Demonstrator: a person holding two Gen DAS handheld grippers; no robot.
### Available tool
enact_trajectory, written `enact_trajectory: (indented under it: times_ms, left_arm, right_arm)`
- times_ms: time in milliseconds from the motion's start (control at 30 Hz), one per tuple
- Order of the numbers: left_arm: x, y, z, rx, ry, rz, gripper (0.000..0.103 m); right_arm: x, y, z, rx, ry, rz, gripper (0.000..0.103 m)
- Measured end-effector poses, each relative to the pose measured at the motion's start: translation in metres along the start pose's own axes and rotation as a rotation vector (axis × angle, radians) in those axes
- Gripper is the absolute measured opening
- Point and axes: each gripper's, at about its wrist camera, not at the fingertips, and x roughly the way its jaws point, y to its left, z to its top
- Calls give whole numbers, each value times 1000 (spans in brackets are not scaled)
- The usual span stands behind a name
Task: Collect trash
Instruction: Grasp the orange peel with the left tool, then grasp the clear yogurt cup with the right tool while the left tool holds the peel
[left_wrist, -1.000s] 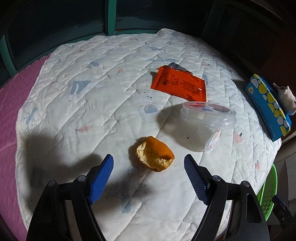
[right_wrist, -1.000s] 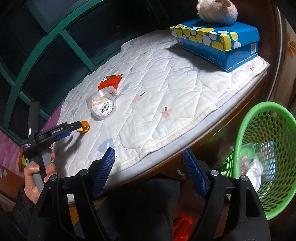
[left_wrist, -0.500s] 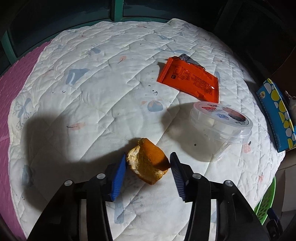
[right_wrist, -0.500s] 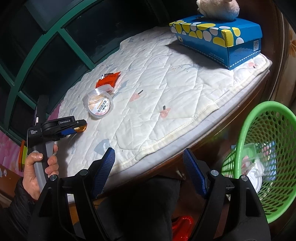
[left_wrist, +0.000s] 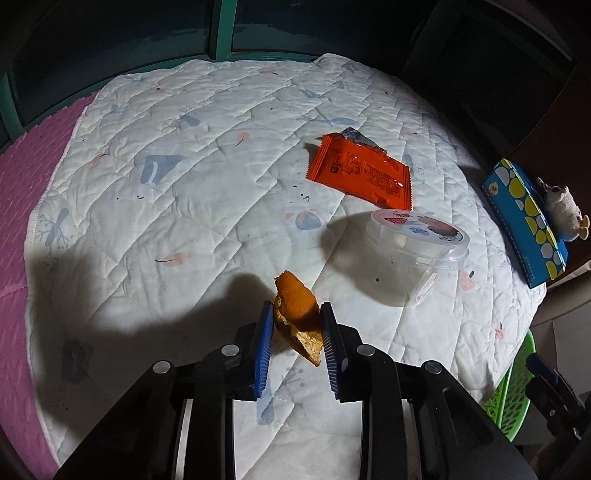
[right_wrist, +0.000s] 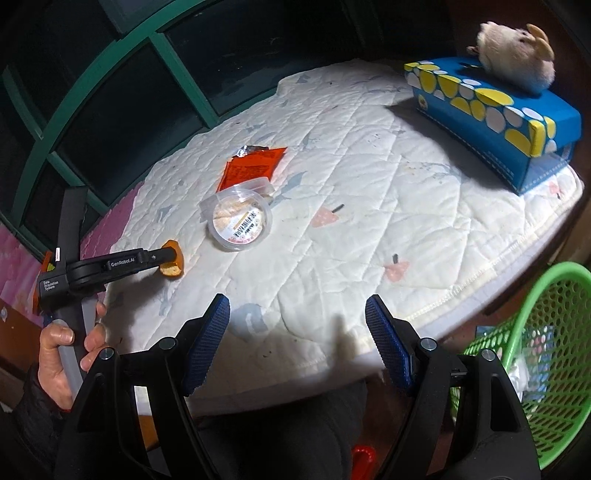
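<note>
While the left gripper pinches the orange peel just above the white quilt, its long axis points away toward dark windows; the right gripper hangs spread, empty.

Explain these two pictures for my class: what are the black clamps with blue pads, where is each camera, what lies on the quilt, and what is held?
No robot: a person holds a hand-squeezed gripper in each hand, with a camera on each looking along its fingers. One picture is from the left gripper, shut on an orange peel. The other is from the right gripper, open and empty; it also shows the left hand. On the quilt lie an orange wrapper, a clear plastic tub and a blue tissue box with a plush toy on it. A green basket stands beside.
</note>
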Motion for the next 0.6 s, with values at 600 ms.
enact_trajectory:
  times_ms: [600]
  left_arm:
    - [-28,27,-9,18,-32,-54,24]
  right_arm:
    - [85,88,82,-338,57,-26,91]
